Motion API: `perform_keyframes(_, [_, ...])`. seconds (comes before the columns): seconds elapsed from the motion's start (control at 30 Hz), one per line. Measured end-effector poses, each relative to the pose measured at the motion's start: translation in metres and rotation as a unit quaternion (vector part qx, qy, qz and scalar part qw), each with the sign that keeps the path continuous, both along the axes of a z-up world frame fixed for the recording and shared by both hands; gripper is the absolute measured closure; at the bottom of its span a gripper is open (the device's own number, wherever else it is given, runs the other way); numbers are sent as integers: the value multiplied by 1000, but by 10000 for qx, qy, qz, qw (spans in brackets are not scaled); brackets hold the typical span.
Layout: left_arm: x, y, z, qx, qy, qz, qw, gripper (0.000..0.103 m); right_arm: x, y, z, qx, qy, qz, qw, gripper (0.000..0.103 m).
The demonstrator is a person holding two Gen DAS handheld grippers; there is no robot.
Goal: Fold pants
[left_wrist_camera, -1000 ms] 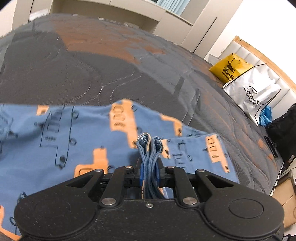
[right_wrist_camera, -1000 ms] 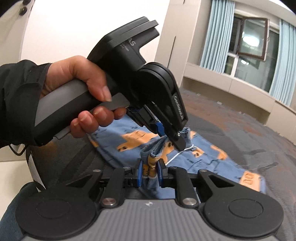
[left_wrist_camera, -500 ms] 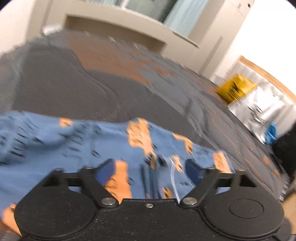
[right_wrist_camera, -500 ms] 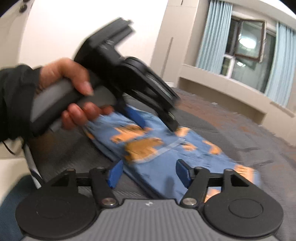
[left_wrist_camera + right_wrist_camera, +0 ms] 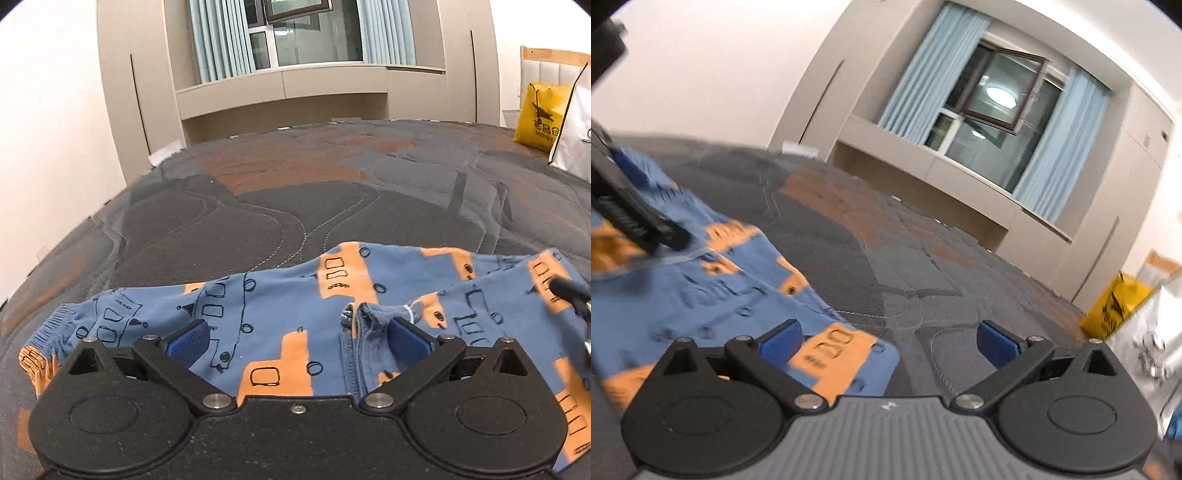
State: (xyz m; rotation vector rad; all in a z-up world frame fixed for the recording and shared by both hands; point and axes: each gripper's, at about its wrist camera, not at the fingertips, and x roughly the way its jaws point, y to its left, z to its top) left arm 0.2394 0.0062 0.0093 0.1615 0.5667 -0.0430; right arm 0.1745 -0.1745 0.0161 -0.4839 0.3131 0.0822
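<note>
Blue pants (image 5: 280,295) with orange blocks lie folded flat on the dark bed cover (image 5: 295,206). My left gripper (image 5: 297,338) hovers low over them, jaws opening wide; the cloth lies under the gap and no pad presses it. A bunched seam (image 5: 364,321) sits just beside its right pad. My right gripper (image 5: 888,339) is also opening, over the near corner of the pants (image 5: 701,291) and bare cover, gripping nothing. One left finger (image 5: 631,214) shows at the left edge of the right wrist view.
A yellow bag (image 5: 537,118) and a white bag (image 5: 572,136) stand against the headboard at the right. Pale cabinets and a curtained window (image 5: 295,37) lie beyond the bed's far edge. The cover stretches wide behind the pants.
Both grippers went from shut on the bunched edge of the pants to wide open and let it go. The cloth now lies flat. The right gripper swung right, away from the left one.
</note>
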Motion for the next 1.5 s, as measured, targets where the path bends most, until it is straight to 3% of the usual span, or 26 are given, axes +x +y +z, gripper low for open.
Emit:
perform_keyframes(0.17, [2, 18, -7, -655, 170, 204, 9975, 0, 47, -5, -21, -621, 179, -232, 9976, 0])
perform_keyframes(0.27, [3, 28, -7, -987, 272, 208, 9945, 0, 55, -21, -24, -349, 227, -418, 9983, 0])
perform_keyframes(0.47, [-23, 21, -3, -817, -17, 336, 9961, 1, 22, -33, -16, -504, -138, -703, 9962, 0])
perform_keyframes(0.67, [-59, 28, -11, -1024, -143, 531, 9932, 1, -45, -29, -12, -216, -186, -469, 9985, 0])
perform_keyframes(0.77, [-65, 29, -13, -1032, -198, 565, 9929, 1, -49, -23, -31, -317, 96, -545, 9980, 0])
perform_keyframes(0.83, [-63, 29, -14, -1010, -140, 578, 9931, 0, -53, -19, -30, -484, -111, -616, 9969, 0])
perform_keyframes(1.03, [-69, 36, -12, -1237, -208, 579, 9904, 1, -54, -15, -35, -539, -87, -654, 9964, 0])
perform_keyframes(1.17, [-88, 61, -4, -1607, -452, 874, 9821, 1, -56, -14, -37, -622, -198, -695, 9954, 0])
perform_keyframes(1.27, [-107, 92, 1, -1902, -719, 1249, 9711, 1, -58, -12, -31, -444, -222, -690, 9964, 0])
perform_keyframes(1.37, [-115, 130, 3, -2271, -839, 1594, 9571, 1, -53, 0, -16, 38, -191, -354, 9992, 0])
perform_keyframes(1.5, [-102, 171, 0, -2545, -849, 1930, 9438, 1, -33, 42, -3, 26, -151, 291, 9995, 0])
